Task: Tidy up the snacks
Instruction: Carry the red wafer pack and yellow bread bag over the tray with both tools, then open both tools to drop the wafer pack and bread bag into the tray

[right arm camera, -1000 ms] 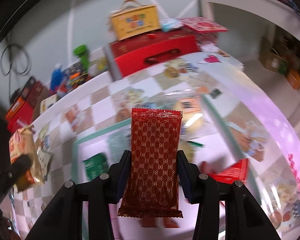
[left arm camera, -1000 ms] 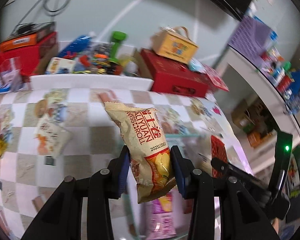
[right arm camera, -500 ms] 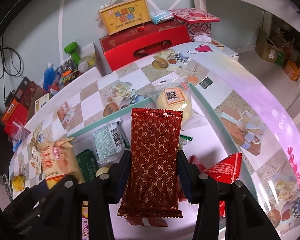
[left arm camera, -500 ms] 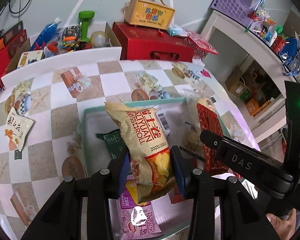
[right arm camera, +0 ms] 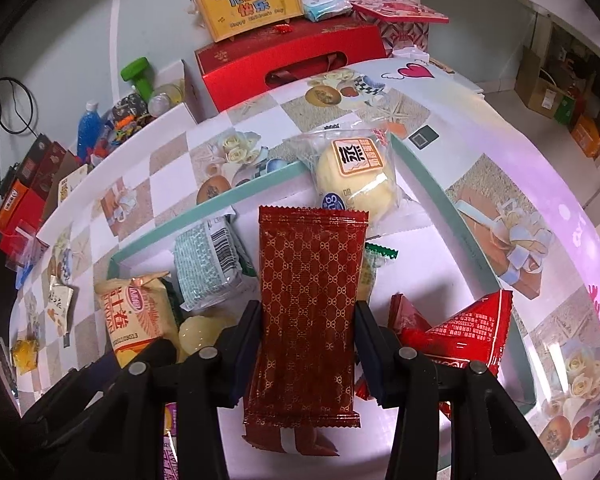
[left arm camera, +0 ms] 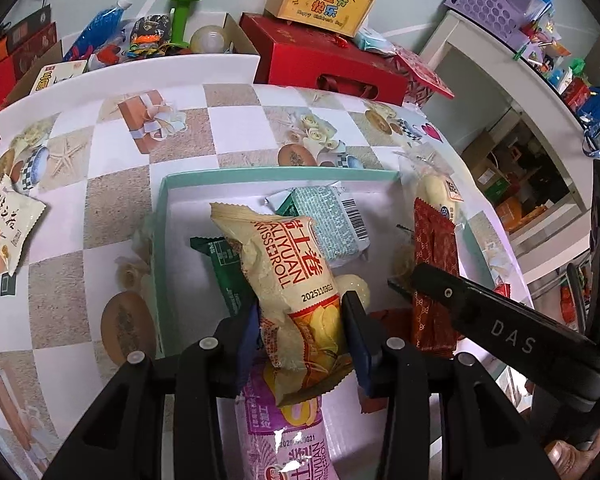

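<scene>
My left gripper (left arm camera: 302, 330) has its fingers pinched on the cream Swiss roll packet (left arm camera: 288, 280), clamped across its lower third. The packet's long axis runs up and away from the fingers, leaning toward the left of the view, with its crimped top out over the teal-rimmed box (left arm camera: 160, 240). Below it in the box lie a dark green bar (left arm camera: 220, 264), a pale green-grey packet (left arm camera: 328, 220) and, nearest me, a purple packet (left arm camera: 284, 440). One cream packet (left arm camera: 8, 228) is out on the checked tablecloth (left arm camera: 120, 200), well left of the box and nearer my left hand.

My right gripper (right arm camera: 308, 340) has its fingers pressed on the dark red patterned bar (right arm camera: 310, 304), gripping its two long edges about midway. The bar stands almost straight along the fingers, its top edge just short of a clear-wrapped pale bun (right arm camera: 356, 176) that rests at the box's far corner. A bright red triangular packet (right arm camera: 468, 336) lies in the box just right of the fingers.

Both packets hang over the box interior, so I judge the coming move is a release. For the red bar, what matters is the bare white floor beyond and right of the fingers, between bun and red packet. The left packet has snacks directly beneath it and would land on top of them.
</scene>
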Demonstrator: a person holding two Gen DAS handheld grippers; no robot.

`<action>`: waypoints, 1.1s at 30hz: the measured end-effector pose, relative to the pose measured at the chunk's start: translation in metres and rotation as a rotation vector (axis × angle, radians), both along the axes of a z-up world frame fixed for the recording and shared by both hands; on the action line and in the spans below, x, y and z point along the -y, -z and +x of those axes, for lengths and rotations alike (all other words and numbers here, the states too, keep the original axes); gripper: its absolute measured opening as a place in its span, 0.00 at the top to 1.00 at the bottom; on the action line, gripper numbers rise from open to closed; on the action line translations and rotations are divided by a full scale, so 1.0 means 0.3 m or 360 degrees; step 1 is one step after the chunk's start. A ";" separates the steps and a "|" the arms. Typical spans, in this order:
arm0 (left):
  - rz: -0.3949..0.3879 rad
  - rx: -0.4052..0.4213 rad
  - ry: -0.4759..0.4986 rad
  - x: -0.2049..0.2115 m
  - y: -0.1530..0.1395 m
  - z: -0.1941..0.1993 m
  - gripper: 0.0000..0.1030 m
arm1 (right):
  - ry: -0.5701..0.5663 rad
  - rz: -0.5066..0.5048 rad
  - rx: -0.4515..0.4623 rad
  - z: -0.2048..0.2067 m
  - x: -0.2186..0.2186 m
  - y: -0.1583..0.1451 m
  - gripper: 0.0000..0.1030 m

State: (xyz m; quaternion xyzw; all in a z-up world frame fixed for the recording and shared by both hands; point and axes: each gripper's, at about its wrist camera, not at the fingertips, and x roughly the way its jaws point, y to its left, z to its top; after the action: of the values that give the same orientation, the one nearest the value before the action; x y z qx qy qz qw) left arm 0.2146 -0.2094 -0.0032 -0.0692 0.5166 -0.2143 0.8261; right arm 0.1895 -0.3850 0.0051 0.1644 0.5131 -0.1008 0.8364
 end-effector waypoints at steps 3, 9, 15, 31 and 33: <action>0.0004 -0.0016 0.0003 0.002 -0.002 0.003 0.56 | 0.0001 0.0000 -0.0003 0.000 0.000 -0.005 0.51; 0.0022 0.0011 0.0012 -0.003 -0.057 -0.003 0.39 | 0.0010 -0.0016 0.0030 -0.007 0.003 -0.037 0.44; 0.0067 0.0070 -0.0051 -0.046 -0.118 -0.003 0.35 | 0.0000 -0.0038 0.0085 -0.012 -0.009 -0.079 0.44; 0.0286 0.0100 -0.0378 -0.220 -0.072 0.041 0.04 | -0.0015 -0.0046 0.0044 0.007 -0.024 -0.041 0.01; 0.0302 0.0109 -0.0380 -0.227 -0.072 0.042 0.04 | -0.0010 -0.0064 0.0051 0.008 -0.026 -0.043 0.00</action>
State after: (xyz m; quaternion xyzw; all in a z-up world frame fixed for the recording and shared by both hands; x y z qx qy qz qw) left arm 0.2272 -0.1414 0.0185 -0.0445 0.4943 -0.0671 0.8656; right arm 0.1918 -0.3772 0.0180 0.1474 0.4980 -0.1060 0.8479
